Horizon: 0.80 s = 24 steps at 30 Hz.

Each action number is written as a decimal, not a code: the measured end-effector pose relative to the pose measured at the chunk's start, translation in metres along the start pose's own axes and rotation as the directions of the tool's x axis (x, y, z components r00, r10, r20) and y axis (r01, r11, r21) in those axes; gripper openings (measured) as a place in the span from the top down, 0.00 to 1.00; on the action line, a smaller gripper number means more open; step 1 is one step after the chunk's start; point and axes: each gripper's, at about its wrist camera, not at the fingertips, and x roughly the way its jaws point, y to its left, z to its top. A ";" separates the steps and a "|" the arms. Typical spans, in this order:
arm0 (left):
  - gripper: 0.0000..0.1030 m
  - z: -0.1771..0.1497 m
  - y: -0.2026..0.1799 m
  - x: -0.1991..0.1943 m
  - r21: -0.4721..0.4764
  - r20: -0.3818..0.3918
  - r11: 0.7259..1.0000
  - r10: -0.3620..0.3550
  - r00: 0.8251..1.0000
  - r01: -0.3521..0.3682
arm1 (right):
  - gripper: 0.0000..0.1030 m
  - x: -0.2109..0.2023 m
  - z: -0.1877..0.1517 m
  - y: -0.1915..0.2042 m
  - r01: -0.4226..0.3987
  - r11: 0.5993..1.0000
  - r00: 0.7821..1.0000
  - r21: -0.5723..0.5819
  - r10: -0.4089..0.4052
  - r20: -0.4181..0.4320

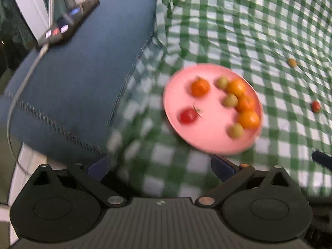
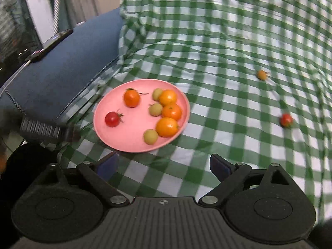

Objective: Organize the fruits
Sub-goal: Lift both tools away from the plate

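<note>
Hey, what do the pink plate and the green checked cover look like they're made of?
Pink plate: probably matte plastic, possibly melamine; even colour, thin rim, no glare. Green checked cover: looks like thin plastic sheeting or light cloth; it creases and ripples with a faint sheen.

Soft, even indoor light, heavy motion blur (worst left-wrist), fisheye-bent edges.

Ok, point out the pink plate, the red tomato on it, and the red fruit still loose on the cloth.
pink plate (image 2: 116, 137): right wrist view, bare near rim.
red tomato (image 2: 112, 119): right wrist view, middle of its skin.
loose red fruit (image 2: 286, 120): right wrist view, centre, blurred.
</note>
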 end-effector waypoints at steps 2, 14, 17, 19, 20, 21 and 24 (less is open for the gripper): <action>0.00 -0.010 -0.006 -0.008 0.015 -0.007 1.000 -0.004 1.000 0.004 | 0.08 -0.012 -0.001 0.001 0.027 1.000 0.999 0.006 -0.027 0.032; 0.00 -0.037 -0.003 -0.067 -0.024 0.117 0.999 0.038 0.992 -0.035 | 0.04 -0.078 -0.012 0.006 0.091 0.996 0.974 -0.010 -0.086 0.207; 0.00 -0.042 -0.003 -0.076 -0.025 0.136 0.998 0.052 0.989 -0.049 | 0.03 -0.088 -0.016 0.006 0.089 0.996 0.969 -0.004 -0.085 0.232; 0.00 -0.044 -0.002 -0.081 -0.029 0.147 0.998 0.054 0.988 -0.050 | 0.01 -0.093 -0.018 0.006 0.082 0.997 0.968 -0.001 -0.079 0.239; 0.00 -0.045 -0.001 -0.084 -0.030 0.153 0.998 0.056 0.987 -0.052 | 0.01 -0.095 -0.019 0.006 0.079 0.997 0.967 -0.001 -0.076 0.244; 0.00 -0.046 -0.002 -0.085 -0.030 0.157 0.998 0.058 0.986 -0.054 | 0.01 -0.097 -0.021 0.006 0.077 0.997 0.966 -0.001 -0.075 0.248; 0.00 -0.047 -0.002 -0.089 -0.026 0.167 0.998 0.060 0.984 -0.056 | 0.01 -0.102 -0.022 0.006 0.074 0.997 0.963 -0.006 -0.070 0.262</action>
